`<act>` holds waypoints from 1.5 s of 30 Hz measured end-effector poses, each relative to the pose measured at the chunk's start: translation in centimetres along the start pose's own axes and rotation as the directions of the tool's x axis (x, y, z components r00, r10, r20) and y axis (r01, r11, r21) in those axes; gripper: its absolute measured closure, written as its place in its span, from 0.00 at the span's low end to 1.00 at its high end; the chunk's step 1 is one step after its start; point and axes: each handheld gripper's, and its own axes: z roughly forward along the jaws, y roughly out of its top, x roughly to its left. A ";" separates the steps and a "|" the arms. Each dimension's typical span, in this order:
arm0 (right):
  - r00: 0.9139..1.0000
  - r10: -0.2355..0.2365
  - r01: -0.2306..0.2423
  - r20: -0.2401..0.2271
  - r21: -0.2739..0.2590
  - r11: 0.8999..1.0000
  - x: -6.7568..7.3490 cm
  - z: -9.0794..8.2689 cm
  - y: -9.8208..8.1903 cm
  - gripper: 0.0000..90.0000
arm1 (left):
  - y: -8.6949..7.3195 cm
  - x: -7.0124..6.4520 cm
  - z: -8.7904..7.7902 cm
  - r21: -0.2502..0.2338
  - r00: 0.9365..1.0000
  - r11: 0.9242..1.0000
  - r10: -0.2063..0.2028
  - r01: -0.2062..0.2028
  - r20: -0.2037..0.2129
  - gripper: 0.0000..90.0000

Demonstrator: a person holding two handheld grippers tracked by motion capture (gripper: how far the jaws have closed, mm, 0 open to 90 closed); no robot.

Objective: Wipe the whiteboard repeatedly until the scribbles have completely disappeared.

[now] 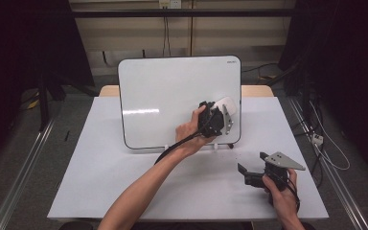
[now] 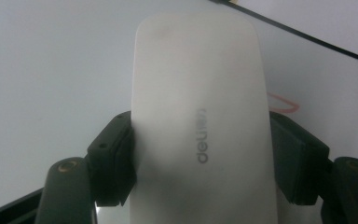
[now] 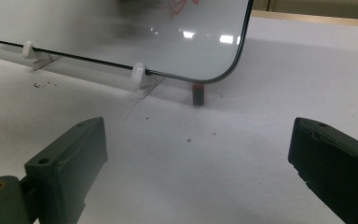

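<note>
dim dark surroundings; glare on whiteboard; close eraser blurred

Beyond the left gripper stood a beige wall with a socket; black curtains flanked it, grey floor lay below with metal rails.

Bare table lies open in front of the propped whiteboard, whose white clips and small prop block passage beneath its lower edge.
</note>
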 end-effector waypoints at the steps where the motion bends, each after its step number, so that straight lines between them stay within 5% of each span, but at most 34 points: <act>1: 1.000 -0.002 0.002 0.000 0.000 1.000 0.0 0.0 0.0 0.05 | 0.0 0.0 0.0 -0.002 1.000 1.000 0.003 -0.003 -0.003 0.35; 6: 1.000 0.003 -0.003 -0.002 0.001 1.000 0.1 0.0 0.0 0.05 | -0.4 -1.2 -0.2 0.011 0.996 0.996 0.087 -0.087 0.028 0.35; 13: 1.000 -0.002 0.002 0.002 -0.004 1.000 0.1 -0.2 0.0 0.05 | -1.0 -2.2 -0.7 0.031 0.987 0.988 0.150 -0.152 0.050 0.35; 25: 1.000 0.004 -0.004 0.005 -0.002 1.000 0.1 -0.3 -0.1 0.05 | -3.1 -3.8 -2.1 0.055 0.967 0.969 0.237 -0.242 0.093 0.35; 30: 1.000 0.004 -0.004 0.002 -0.008 1.000 0.0 -0.4 -0.1 0.05 | -3.7 -4.0 -2.6 0.074 0.964 0.964 0.249 -0.256 0.098 0.35; 31: 1.000 0.004 -0.004 0.003 -0.009 1.000 0.0 -0.4 -0.1 0.05 | -3.8 -4.0 -2.6 0.071 0.967 0.968 0.233 -0.241 0.105 0.35; 35: 1.000 -0.001 0.001 0.000 -0.007 1.000 0.0 -0.4 -0.1 0.05 | -4.1 -3.9 -3.0 0.108 0.963 0.961 0.243 -0.256 0.119 0.35; 38: 1.000 -0.001 0.001 0.001 -0.007 1.000 0.0 -0.4 -0.1 0.05 | -4.6 -3.8 -3.2 0.105 0.966 0.965 0.229 -0.242 0.124 0.35; 45: 1.000 -0.007 0.006 -0.003 -0.007 1.000 0.1 -0.3 0.0 0.05 | -5.1 -3.5 -3.5 0.093 0.985 0.983 0.148 -0.157 0.093 0.35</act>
